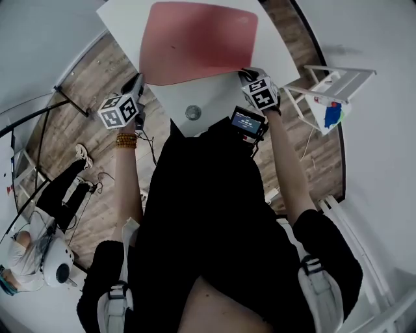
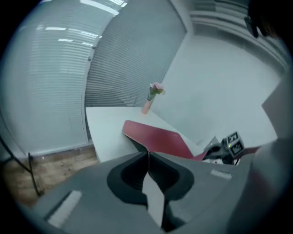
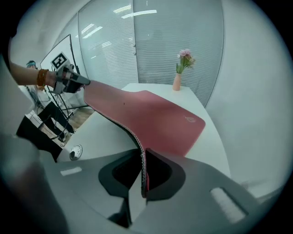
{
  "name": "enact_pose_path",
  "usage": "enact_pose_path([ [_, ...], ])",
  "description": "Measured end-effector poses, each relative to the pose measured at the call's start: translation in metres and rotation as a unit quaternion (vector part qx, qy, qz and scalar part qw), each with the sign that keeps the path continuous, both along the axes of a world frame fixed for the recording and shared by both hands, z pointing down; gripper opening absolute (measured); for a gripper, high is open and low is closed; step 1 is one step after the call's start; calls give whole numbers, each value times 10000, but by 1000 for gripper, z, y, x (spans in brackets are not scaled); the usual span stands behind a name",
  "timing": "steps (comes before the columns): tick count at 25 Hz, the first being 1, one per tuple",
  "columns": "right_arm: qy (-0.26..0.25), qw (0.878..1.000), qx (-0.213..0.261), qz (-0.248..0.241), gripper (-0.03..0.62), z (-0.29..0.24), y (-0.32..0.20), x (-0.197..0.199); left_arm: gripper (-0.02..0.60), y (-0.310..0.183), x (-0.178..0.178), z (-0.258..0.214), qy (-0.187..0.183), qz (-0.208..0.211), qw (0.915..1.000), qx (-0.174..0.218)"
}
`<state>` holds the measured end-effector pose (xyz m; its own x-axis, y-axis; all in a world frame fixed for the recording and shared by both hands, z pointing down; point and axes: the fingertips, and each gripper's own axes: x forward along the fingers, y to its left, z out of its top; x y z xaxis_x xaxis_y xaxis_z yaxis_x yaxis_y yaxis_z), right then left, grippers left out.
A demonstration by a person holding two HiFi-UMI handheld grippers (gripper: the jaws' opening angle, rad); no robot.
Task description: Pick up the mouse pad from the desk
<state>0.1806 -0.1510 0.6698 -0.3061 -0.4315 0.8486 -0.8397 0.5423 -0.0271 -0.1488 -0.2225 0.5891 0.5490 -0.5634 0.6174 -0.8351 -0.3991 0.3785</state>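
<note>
The red mouse pad (image 1: 198, 39) lies on the white desk (image 1: 123, 19) with its near edge lifted off the surface. My left gripper (image 1: 139, 83) holds the pad's near left corner, and in the left gripper view the jaws (image 2: 147, 155) stand shut on the pad's (image 2: 160, 137) edge. My right gripper (image 1: 247, 73) grips the near right corner. In the right gripper view its jaws (image 3: 144, 160) are closed on the pad (image 3: 151, 114), whose edge curves up from the desk (image 3: 208, 146) into them. The far half of the pad still rests flat.
A pink vase with flowers (image 3: 177, 80) stands at the desk's far edge by the window blinds. A round cable grommet (image 1: 193, 112) sits in the desk's near part. A person (image 1: 39, 234) sits on the floor at left. A white rack (image 1: 331, 91) stands at right.
</note>
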Motion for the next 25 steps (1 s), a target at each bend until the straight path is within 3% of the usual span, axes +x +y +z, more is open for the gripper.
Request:
enact_pose_path([
  [2, -186, 9995, -111, -223, 48, -1, 6, -8, 12, 13, 8, 8, -709, 484, 9962, 175],
  [5, -248, 9969, -200, -725, 46, -1, 17, -17, 12, 32, 20, 23, -1622, 1103, 9800, 333],
  [8, -357, 9946, -169, -957, 46, -4, 22, -19, 11, 48, 19, 42, -2188, 1197, 9681, 225],
  [13, -888, 9943, -101, -586, 46, -6, 19, -7, 12, 61, -1, 67, -2356, 660, 9695, -138],
  [19, -893, 9958, -144, -166, 44, -8, 35, -1, 12, 101, 0, 81, -2097, 586, 9752, -388],
  [22, -653, 9976, -79, -207, 44, -6, 46, -2, 12, 118, 3, 85, -2045, 712, 9755, -381],
  [25, -765, 9970, -154, 0, 44, 0, 57, 3, 12, 131, 2, 85, -2029, 833, 9752, -310],
])
